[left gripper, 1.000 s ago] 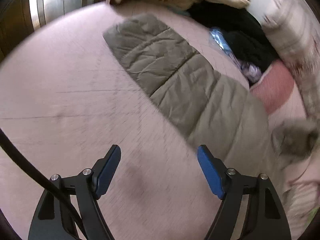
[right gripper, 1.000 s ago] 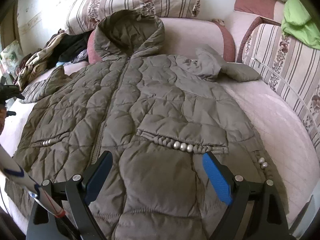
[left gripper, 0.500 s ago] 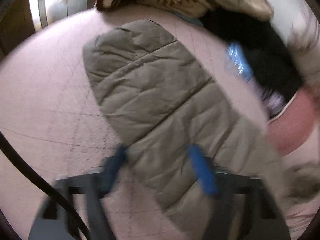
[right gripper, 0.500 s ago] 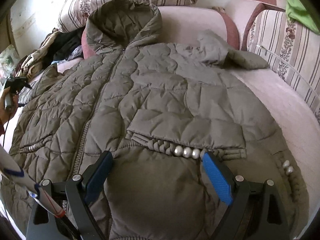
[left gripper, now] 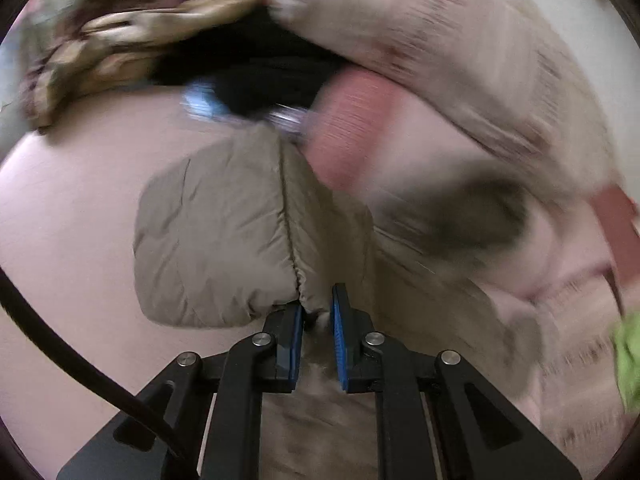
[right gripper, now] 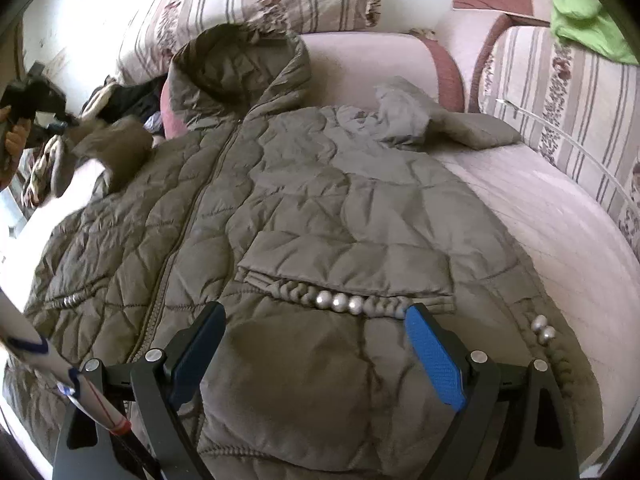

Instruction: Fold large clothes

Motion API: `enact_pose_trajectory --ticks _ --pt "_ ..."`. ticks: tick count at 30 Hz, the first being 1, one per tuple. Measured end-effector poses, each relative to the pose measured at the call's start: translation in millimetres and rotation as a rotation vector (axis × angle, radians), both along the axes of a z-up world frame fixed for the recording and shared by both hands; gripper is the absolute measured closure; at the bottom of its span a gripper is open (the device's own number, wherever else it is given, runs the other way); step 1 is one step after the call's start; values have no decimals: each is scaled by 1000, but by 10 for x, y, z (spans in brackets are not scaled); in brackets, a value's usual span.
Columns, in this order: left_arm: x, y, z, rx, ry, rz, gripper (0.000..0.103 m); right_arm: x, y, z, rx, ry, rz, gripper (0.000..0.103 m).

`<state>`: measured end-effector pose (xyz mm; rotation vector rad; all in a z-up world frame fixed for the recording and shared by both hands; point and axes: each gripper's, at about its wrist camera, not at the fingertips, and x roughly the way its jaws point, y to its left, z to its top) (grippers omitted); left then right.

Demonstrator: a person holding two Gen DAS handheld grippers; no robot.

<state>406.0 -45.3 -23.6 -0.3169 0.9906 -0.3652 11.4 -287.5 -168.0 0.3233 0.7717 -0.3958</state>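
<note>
While one olive-brown quilted puffer coat (right gripper: 304, 208) lies front-up across the middle of the right wrist view, on a pale pink sofa seat (right gripper: 552, 220), its hood (right gripper: 240, 60) sits at upper centre against the backrest. One sleeve (right gripper: 448, 124) is bunched at upper right; the other sleeve (left gripper: 224, 236) fills the centre of the left wrist view, its end lifted off the seat. The left gripper (left gripper: 316, 320) is pressed together on the edge of that sleeve, with quilted fabric pinched between its two blue pads (left gripper: 340, 340). The right gripper (right gripper: 316, 356) hangs spread wide over the coat's lower front, at the bottom of the frame, touching nothing that can be seen. One pocket flap carries a row of silver beads (right gripper: 340, 302), five or so in view, and two more beads (right gripper: 542, 328) sit at lower right. Two striped floral cushions (right gripper: 256, 4) line the top and right edges. One heap of dark and patterned clothes (left gripper: 132, 52) lies at upper left, and one lime-green cloth (right gripper: 584, 12) at upper right.
</note>
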Motion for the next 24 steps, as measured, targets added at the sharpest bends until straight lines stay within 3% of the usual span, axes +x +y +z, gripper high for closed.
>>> enact_pose_trajectory --ticks 3,8,11,13,16,21,24 --pt "-321 -547 -177 -11 33 -116 89 -49 -68 38 15 -13 -20 9" --pt "-737 -1101 -642 126 56 -175 83 -92 -157 48 39 -17 -32 9" --pt "-993 -1155 -633 148 35 -236 62 -86 -163 50 39 -21 -25 9" --pt "-1260 -1121 -546 152 -5 -267 46 -77 -177 32 50 -20 -25 9" --pt "-1752 -942 -444 222 -107 -276 35 -73 -172 11 54 -17 -27 9" --pt "-2260 -495 -663 404 -168 -178 32 -89 -123 -11 55 -17 -31 9" --pt "-2378 -191 -854 446 -159 -104 32 -92 -56 59 77 -18 -13 9"
